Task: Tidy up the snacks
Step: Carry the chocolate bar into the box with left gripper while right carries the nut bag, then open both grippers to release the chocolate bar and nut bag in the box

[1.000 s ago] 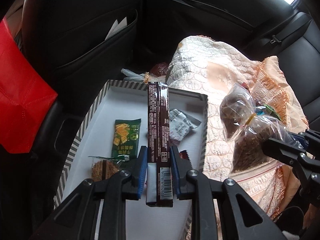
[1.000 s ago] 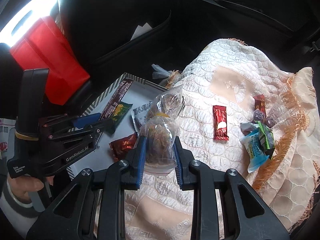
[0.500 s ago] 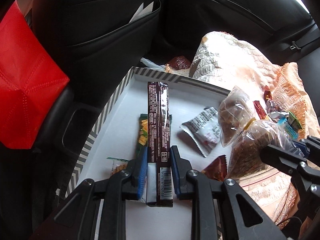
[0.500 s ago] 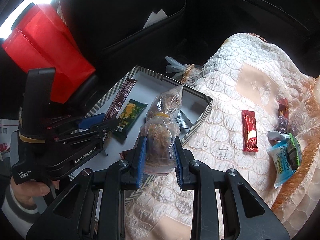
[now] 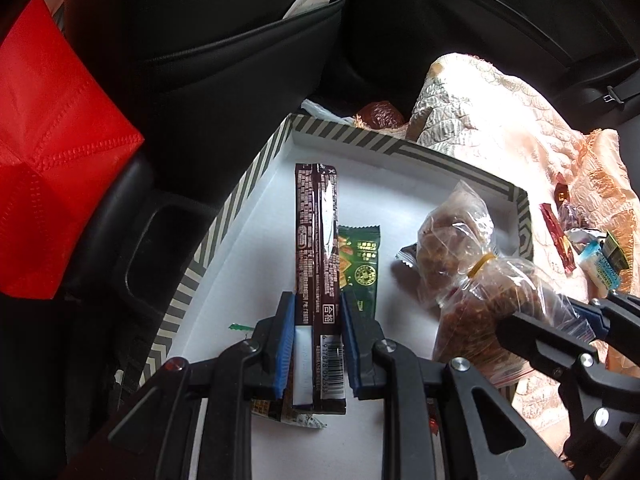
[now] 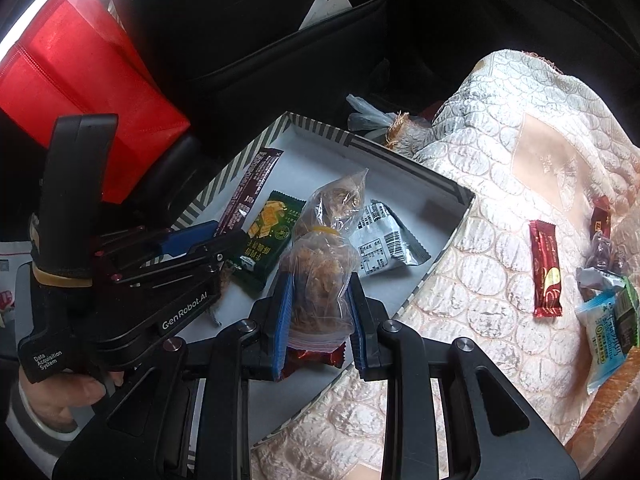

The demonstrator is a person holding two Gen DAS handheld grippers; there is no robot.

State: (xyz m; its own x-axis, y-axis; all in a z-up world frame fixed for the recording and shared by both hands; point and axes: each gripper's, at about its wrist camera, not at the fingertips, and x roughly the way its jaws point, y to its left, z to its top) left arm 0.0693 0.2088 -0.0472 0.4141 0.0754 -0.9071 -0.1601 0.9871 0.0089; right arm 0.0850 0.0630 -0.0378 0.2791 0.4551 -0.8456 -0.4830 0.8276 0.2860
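Note:
My left gripper (image 5: 316,344) is shut on a long brown snack bar (image 5: 316,240) and holds it over the white box with a striped rim (image 5: 224,220). My right gripper (image 6: 318,320) is shut on a clear bag of brown snacks (image 6: 320,280), tied with a yellow band, also over the box (image 6: 400,164). The bag (image 5: 472,264) and the right gripper's fingers (image 5: 560,340) show in the left wrist view. In the box lie a green packet (image 5: 362,264), a silver packet (image 6: 384,240) and a dark red packet (image 6: 312,358).
A red bag (image 5: 48,128) hangs at the left. A quilted peach blanket (image 6: 520,168) covers the seat at the right, with a red bar (image 6: 546,272), a blue packet (image 6: 604,332) and other small snacks on it. A black seat back (image 5: 240,40) stands ahead.
Both grippers have moved left and forward over the box, still holding their snacks. The clear bag now hangs above the packets inside the box.

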